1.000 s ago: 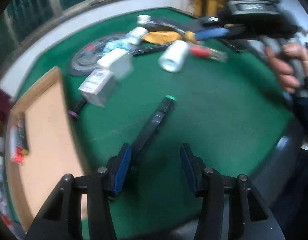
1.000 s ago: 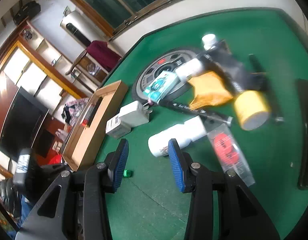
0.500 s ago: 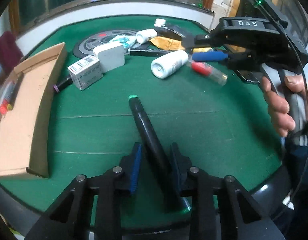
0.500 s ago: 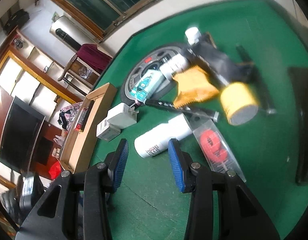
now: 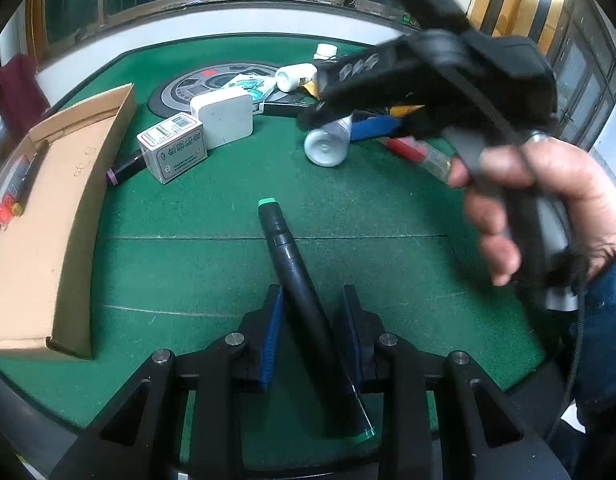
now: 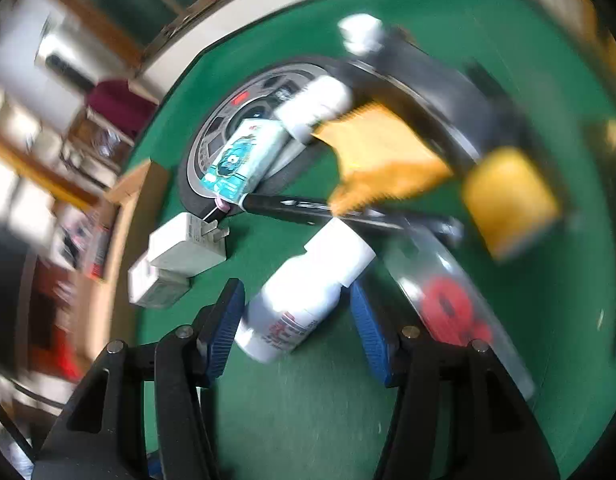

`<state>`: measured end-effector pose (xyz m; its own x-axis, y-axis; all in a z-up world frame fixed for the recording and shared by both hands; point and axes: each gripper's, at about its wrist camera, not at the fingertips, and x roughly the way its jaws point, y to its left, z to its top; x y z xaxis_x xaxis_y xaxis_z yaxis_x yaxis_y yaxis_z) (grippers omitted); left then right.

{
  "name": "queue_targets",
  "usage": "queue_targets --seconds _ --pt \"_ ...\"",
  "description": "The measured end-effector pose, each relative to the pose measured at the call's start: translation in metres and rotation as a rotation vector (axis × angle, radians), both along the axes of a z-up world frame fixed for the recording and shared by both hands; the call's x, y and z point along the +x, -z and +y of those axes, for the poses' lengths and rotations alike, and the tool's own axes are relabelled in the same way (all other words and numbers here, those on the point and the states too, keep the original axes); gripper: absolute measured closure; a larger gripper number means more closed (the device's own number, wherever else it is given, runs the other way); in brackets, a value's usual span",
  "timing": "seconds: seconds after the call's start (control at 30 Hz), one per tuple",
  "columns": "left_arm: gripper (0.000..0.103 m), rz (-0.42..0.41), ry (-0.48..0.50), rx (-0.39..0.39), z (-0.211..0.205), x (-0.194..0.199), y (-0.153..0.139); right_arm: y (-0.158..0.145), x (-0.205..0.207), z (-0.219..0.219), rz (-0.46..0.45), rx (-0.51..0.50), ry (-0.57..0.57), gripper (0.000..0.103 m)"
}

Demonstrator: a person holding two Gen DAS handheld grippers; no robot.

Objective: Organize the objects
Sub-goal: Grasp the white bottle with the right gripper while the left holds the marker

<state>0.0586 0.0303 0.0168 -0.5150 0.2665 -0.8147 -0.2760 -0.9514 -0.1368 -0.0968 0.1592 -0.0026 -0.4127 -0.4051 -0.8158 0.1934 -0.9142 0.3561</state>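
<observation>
L gripper (image 5: 312, 320) jaws pinch black marker (image 5: 303, 300) w/ green cap; R gripper (image 6: 297, 320) jaws spread around white bottle (image 6: 308, 292) on green table (image 5: 388, 216).

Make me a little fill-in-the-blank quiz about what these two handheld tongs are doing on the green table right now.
1. The left tongs straddle a long black marker whose far end cap is coloured ____.
2. The right tongs are spread around a ____ bottle lying on its side.
3. The open cardboard tray sits to the ____ of the marker in the left view.
4. The tabletop is covered in ____ felt.

Missing words: green; white; left; green
</observation>
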Motion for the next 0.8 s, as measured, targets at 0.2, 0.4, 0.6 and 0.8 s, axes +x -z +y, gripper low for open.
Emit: queue_targets --seconds 0.2,0.4,0.6,0.8 --pt "0.082 0.005 -0.011 -0.036 0.006 0.0 -0.007 -0.001 0.019 -0.005 0.079 0.087 -0.147 0.072" --pt "0.091 0.014 -0.068 0.006 -0.001 -0.014 -0.006 -0.012 0.025 0.003 0.084 -0.006 -0.147 0.072" --pt "0.091 0.031 -0.095 0.064 -0.001 -0.016 -0.003 -0.017 0.031 -0.002 0.093 -0.051 -0.171 0.072" --pt "0.091 0.066 -0.139 0.027 -0.006 -0.013 -0.013 -0.021 0.033 -0.007 0.11 -0.077 -0.196 0.072"
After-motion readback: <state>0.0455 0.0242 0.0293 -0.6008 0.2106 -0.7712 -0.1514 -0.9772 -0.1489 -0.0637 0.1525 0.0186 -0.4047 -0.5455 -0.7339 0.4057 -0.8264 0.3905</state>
